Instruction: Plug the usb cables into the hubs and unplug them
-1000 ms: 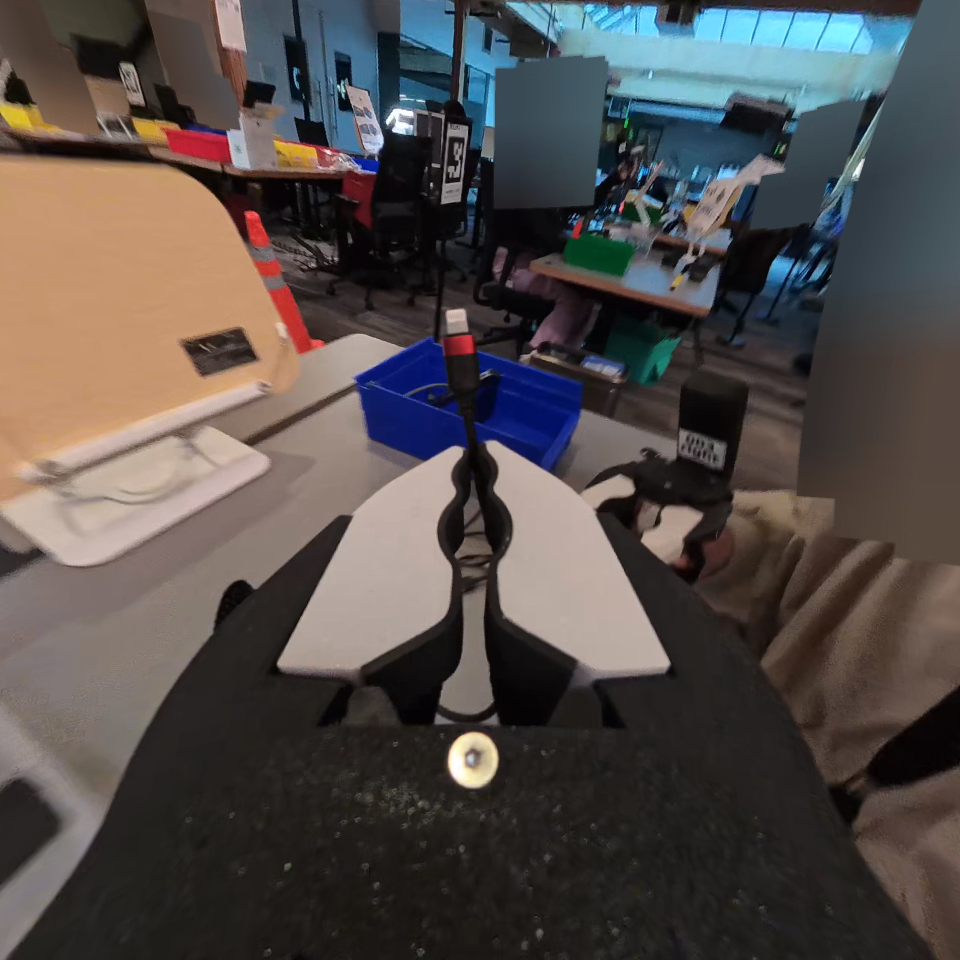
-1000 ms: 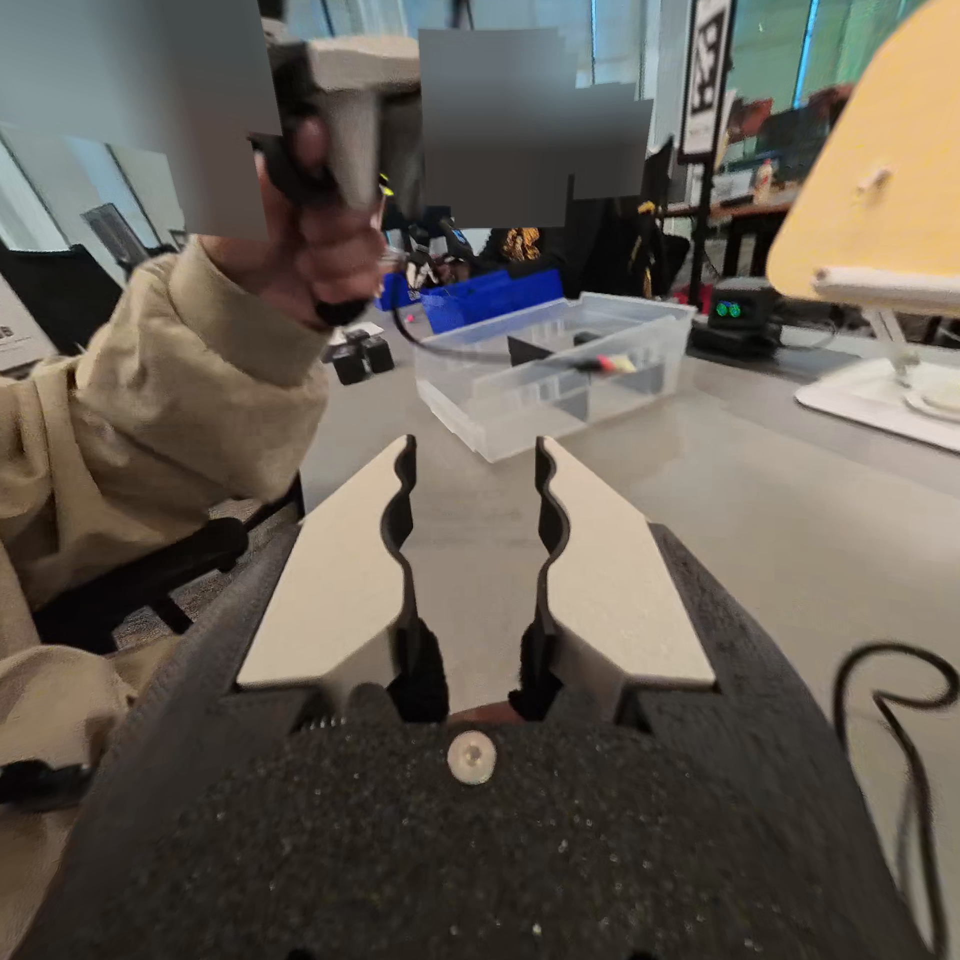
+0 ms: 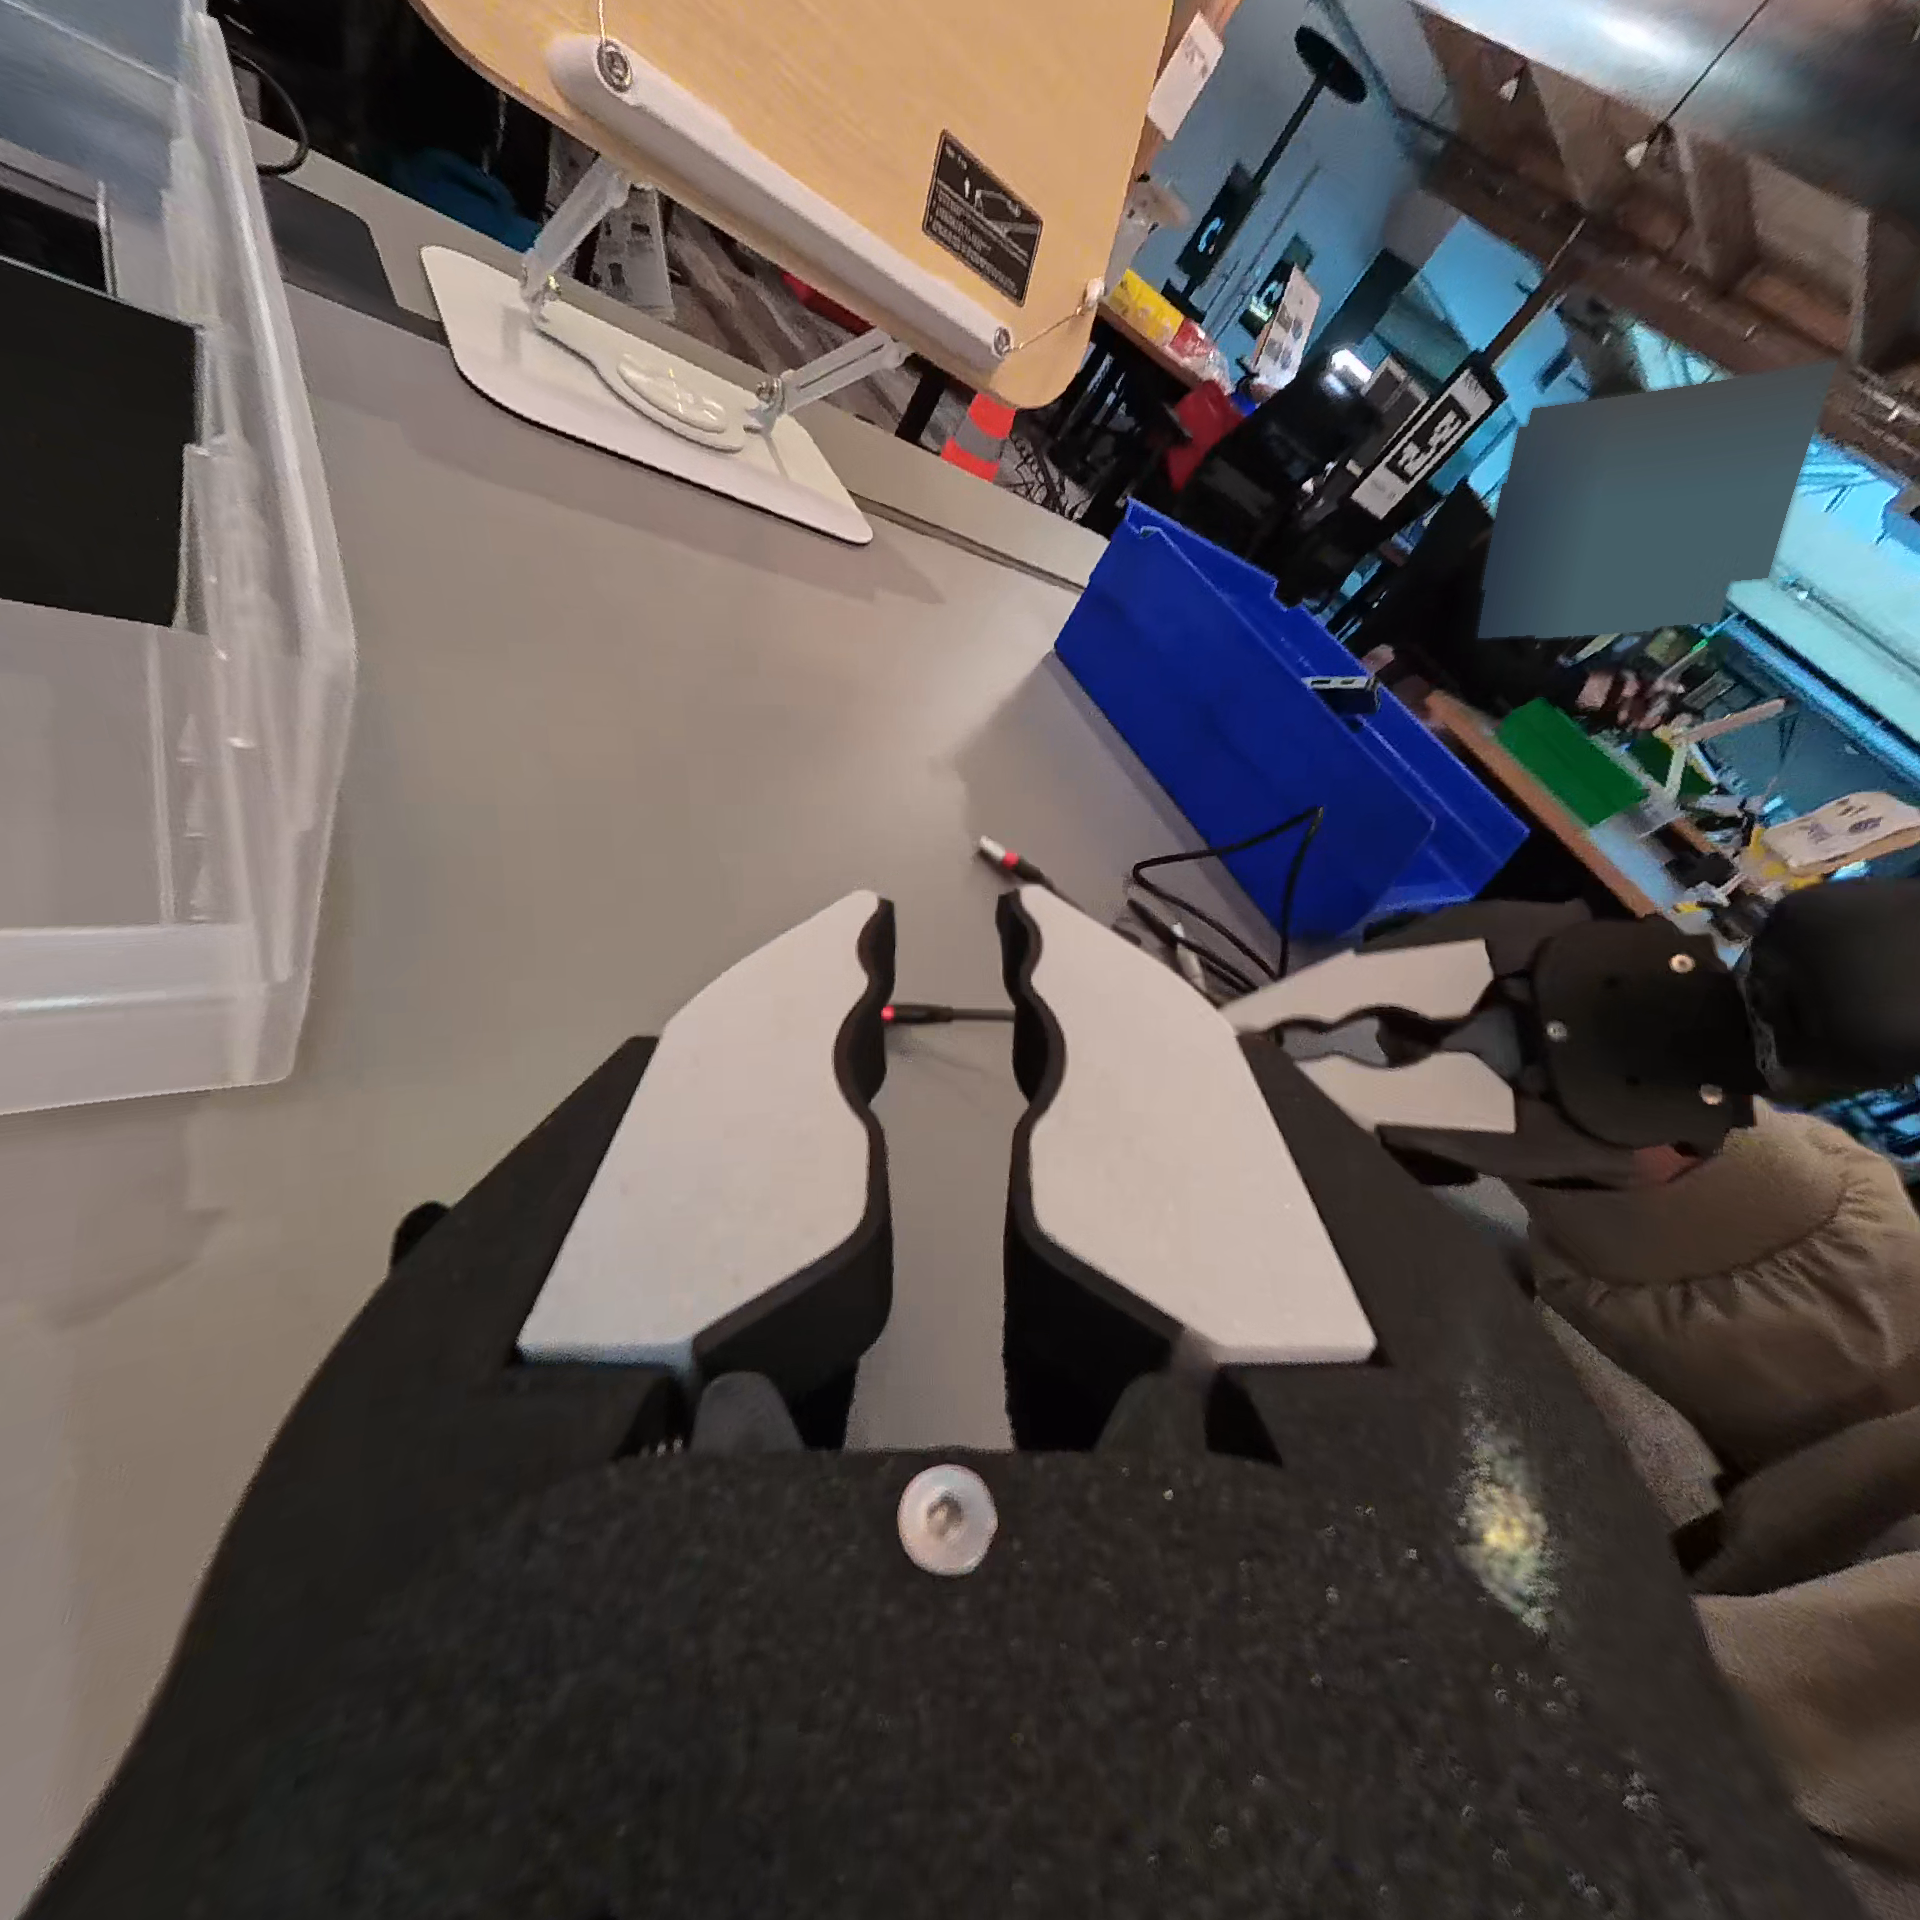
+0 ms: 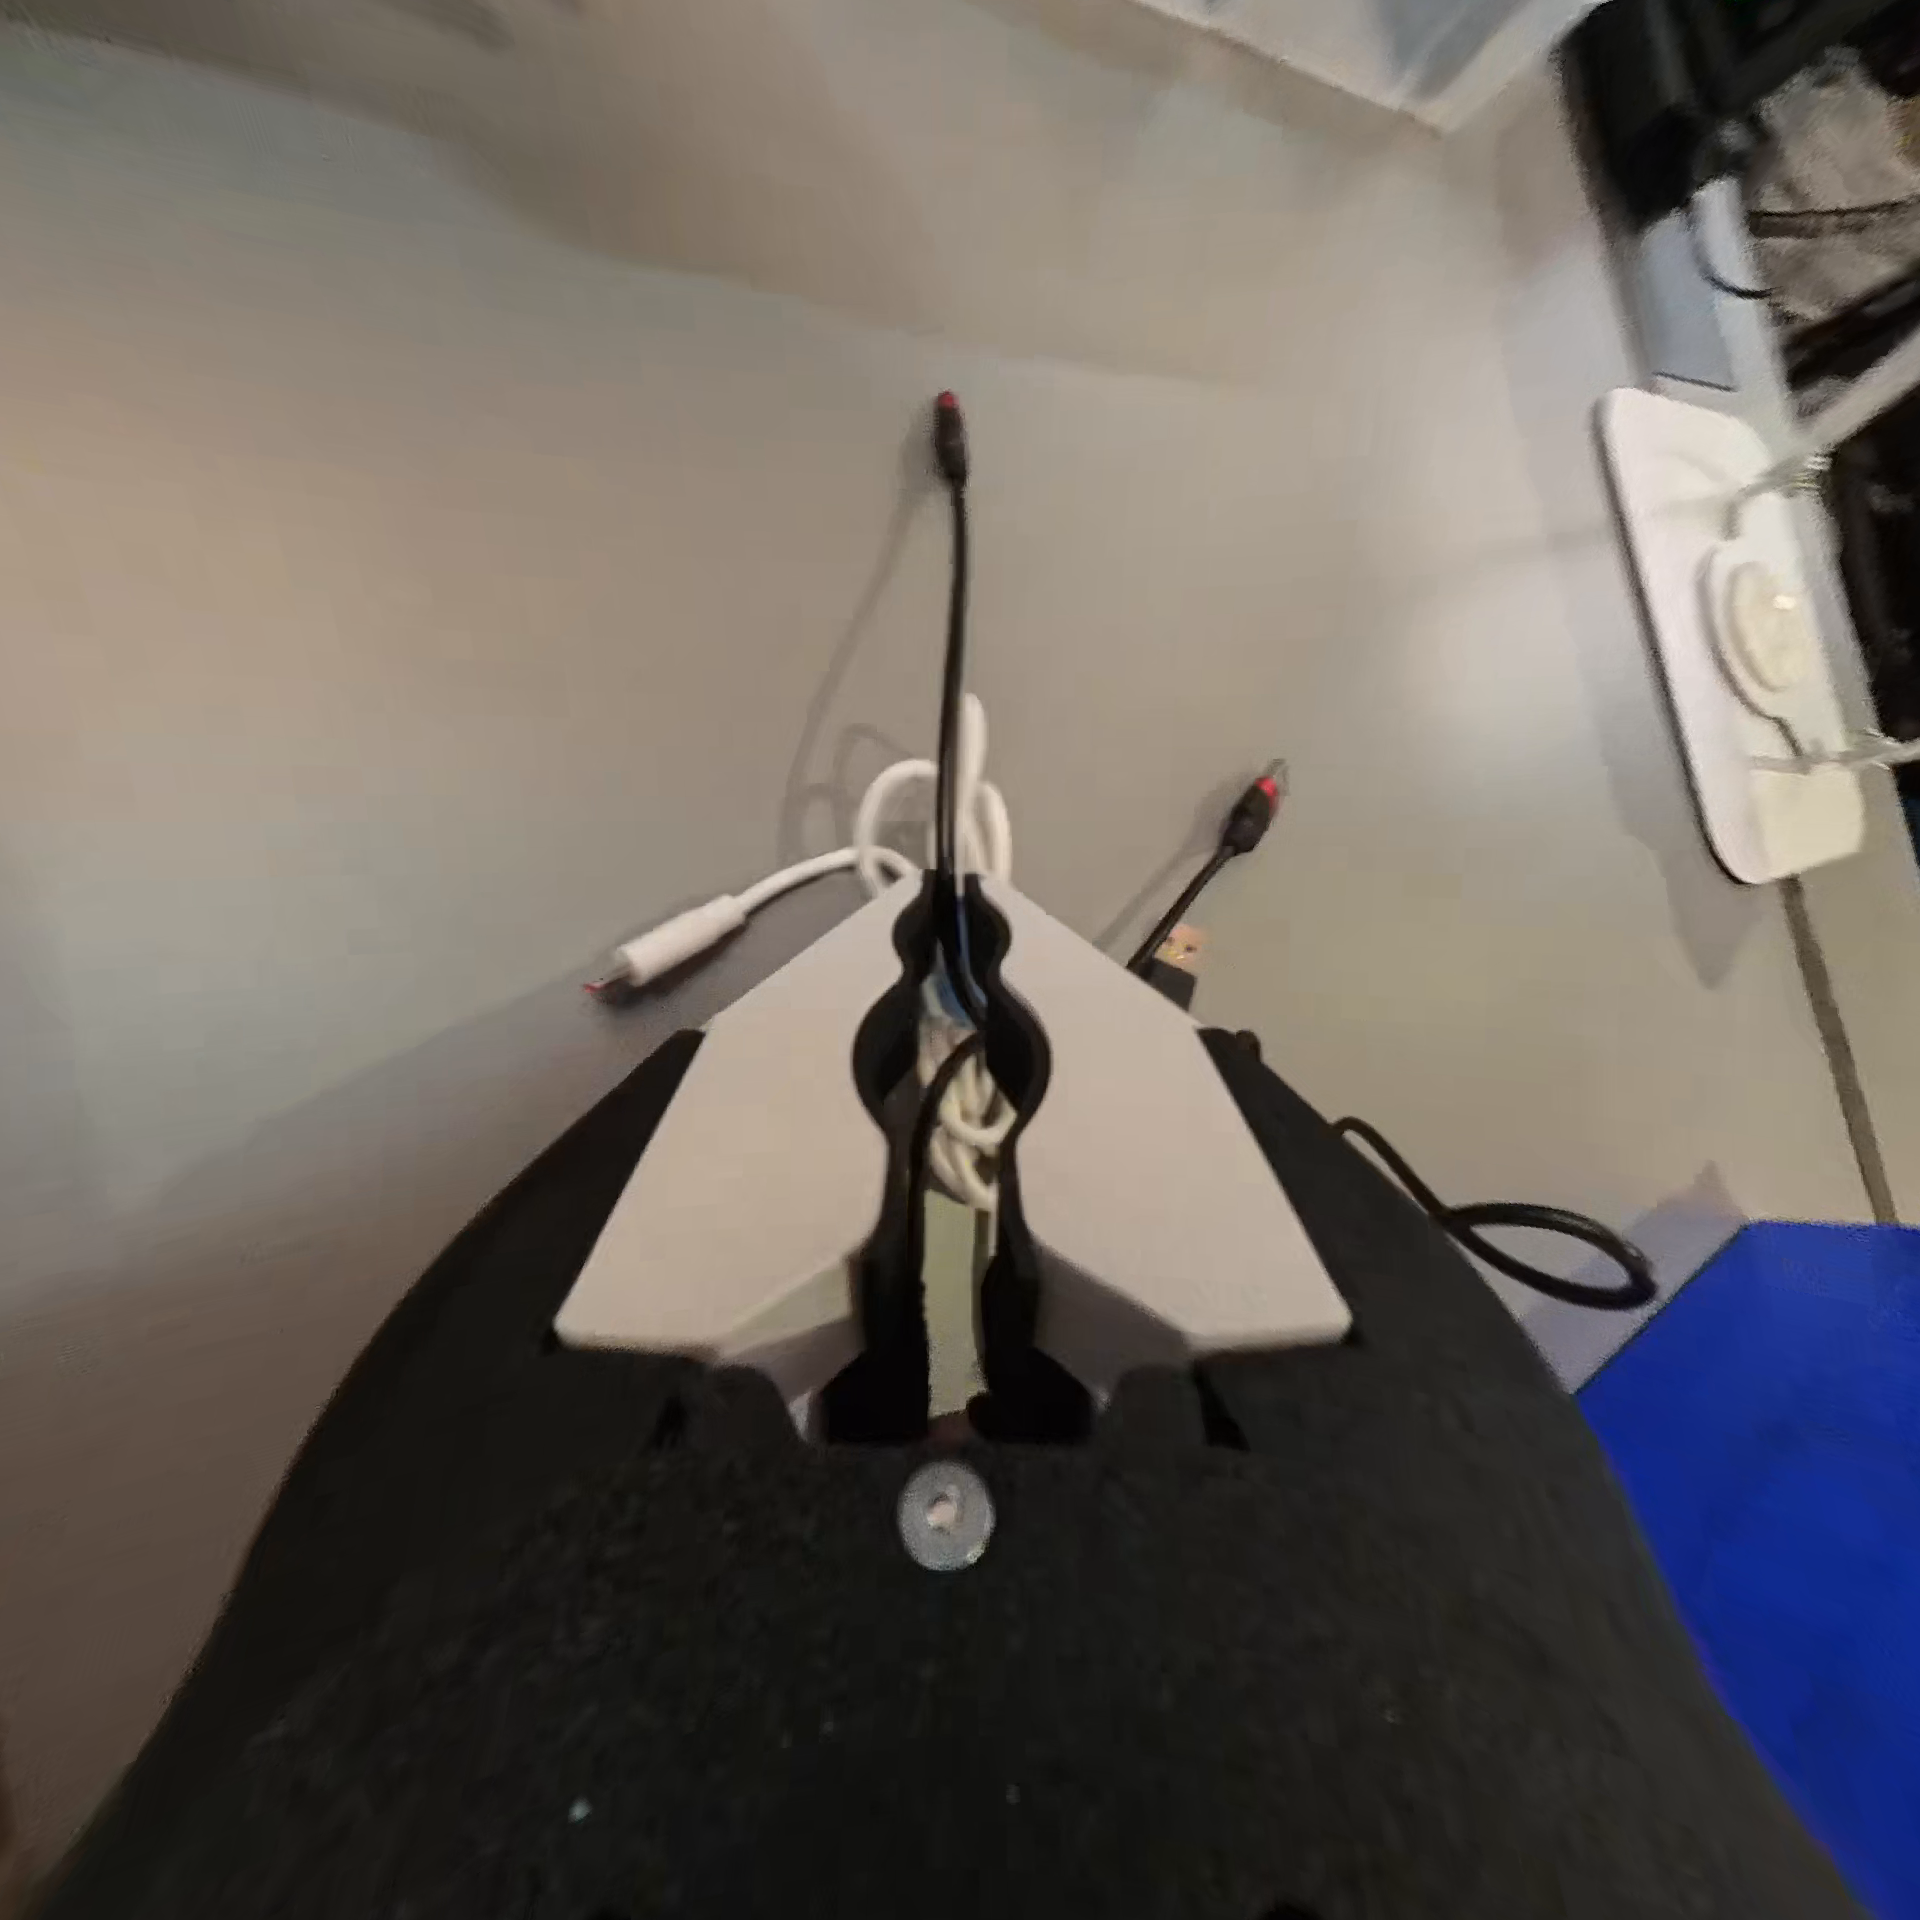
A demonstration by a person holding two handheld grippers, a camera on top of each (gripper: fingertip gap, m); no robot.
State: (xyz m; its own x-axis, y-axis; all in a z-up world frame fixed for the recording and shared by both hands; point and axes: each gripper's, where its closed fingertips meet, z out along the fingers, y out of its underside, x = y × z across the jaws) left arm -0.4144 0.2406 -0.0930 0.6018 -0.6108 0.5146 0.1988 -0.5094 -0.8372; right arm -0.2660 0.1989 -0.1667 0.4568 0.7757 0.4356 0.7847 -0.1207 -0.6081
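Observation:
My left gripper point(image 3: 940, 909) is open and empty, low over the grey table point(image 3: 623, 727). A black cable with a red-ringed plug point(image 3: 914, 1014) lies on the table across the gap between its fingers. My right gripper point(image 4: 943, 883) is shut on a black cable point(image 4: 954, 623) whose red-tipped plug point(image 4: 948, 416) sticks out ahead of it. It also shows in the left wrist view point(image 3: 1273, 1029), at the right. A coiled white cable point(image 4: 914, 800) lies under its fingertips. A second black plug with a red ring point(image 4: 1255, 800) lies to the right. No hub is clearly in view.
A blue bin point(image 3: 1247, 727) stands at the right with a small USB part point(image 3: 1340, 686) on its rim. A clear plastic box point(image 3: 239, 623) is at the left. A wooden board on a white stand point(image 3: 665, 405) is at the back. A person's beige sleeve point(image 3: 1714, 1247) is at the right. The tips of one gripper are about 20 centimetres away from the tips of the other.
My left gripper has let go of the red-plug cable, opened and tipped down to the table. My right gripper, open before, has dropped to the cables and shut on a black one.

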